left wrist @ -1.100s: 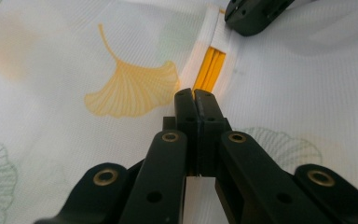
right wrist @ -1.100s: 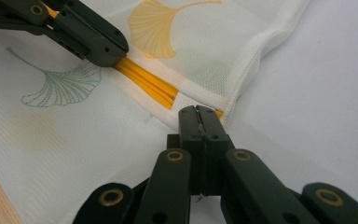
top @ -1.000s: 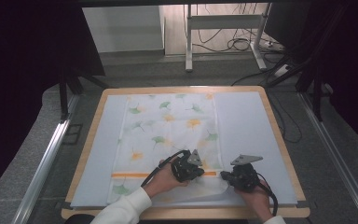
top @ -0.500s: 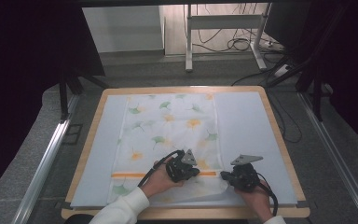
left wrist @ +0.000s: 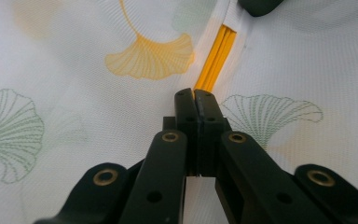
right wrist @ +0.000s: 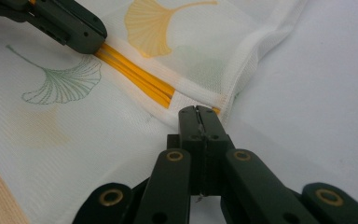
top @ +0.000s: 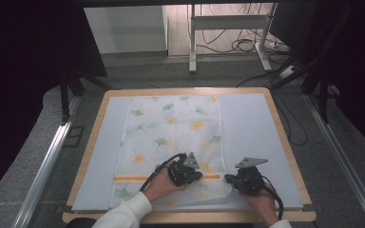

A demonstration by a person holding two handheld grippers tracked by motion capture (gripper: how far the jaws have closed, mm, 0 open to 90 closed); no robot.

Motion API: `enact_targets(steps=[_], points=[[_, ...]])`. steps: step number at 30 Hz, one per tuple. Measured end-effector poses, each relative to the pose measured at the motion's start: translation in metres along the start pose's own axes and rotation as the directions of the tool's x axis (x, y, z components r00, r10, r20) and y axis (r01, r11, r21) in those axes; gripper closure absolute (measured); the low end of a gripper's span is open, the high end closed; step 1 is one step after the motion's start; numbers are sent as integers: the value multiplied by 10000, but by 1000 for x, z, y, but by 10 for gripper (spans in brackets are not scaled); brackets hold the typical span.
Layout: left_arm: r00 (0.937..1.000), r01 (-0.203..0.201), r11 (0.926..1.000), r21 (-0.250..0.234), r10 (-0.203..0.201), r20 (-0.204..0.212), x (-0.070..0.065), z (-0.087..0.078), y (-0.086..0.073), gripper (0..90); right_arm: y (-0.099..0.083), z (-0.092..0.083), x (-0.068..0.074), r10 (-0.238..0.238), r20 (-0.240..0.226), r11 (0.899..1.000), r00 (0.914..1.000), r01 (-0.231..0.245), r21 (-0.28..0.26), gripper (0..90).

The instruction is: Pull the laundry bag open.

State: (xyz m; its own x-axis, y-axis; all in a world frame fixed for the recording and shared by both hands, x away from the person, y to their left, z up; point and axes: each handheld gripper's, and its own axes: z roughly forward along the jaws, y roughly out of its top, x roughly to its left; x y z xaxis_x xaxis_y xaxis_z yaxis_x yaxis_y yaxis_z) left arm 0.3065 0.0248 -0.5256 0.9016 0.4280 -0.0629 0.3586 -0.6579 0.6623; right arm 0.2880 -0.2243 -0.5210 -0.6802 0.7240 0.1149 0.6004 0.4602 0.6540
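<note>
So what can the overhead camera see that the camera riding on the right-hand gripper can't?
The high view takes in the whole leaf-printed cloth laid on the table, both of the person's hands, the floor and the cables behind. The right gripper view gives a close look at the right gripper, jaws shut at the cloth's hemmed edge, and the weave. Both show the orange stripe and the left gripper.

Bare mat point(top: 254, 128) right of cloth point(top: 176, 128), nothing standing there

Table evenly bright, surroundings dark (high view soft); gripper views sharp, glare-free, faint shadows
</note>
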Motion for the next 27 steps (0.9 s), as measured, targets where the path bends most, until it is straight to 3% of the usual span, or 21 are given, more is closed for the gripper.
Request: enact_targets(steps=[5,7,13,17,27], points=[[9999,-52,10000,-31,51,-90,-1,3,4,900,8,3,4,-199,18,9994,9998,200,-278,894],[9996,-177,9998,-1,177,-201,-2,4,5,900,11,7,4,-315,151,9994,9994,317,-100,894],[9994,-243,9997,83,245,-231,-2,2,5,900,11,10,1,65,52,10000,10000,-65,-42,896],[9988,-407,9989,217,412,-259,-3,1,5,900,11,10,2,-13,129,10000,9999,13,-27,896],[9992,-311,9990,325,319,-247,0,-5,0,900,11,10,1,68,33,10000,10000,-68,-29,896]])
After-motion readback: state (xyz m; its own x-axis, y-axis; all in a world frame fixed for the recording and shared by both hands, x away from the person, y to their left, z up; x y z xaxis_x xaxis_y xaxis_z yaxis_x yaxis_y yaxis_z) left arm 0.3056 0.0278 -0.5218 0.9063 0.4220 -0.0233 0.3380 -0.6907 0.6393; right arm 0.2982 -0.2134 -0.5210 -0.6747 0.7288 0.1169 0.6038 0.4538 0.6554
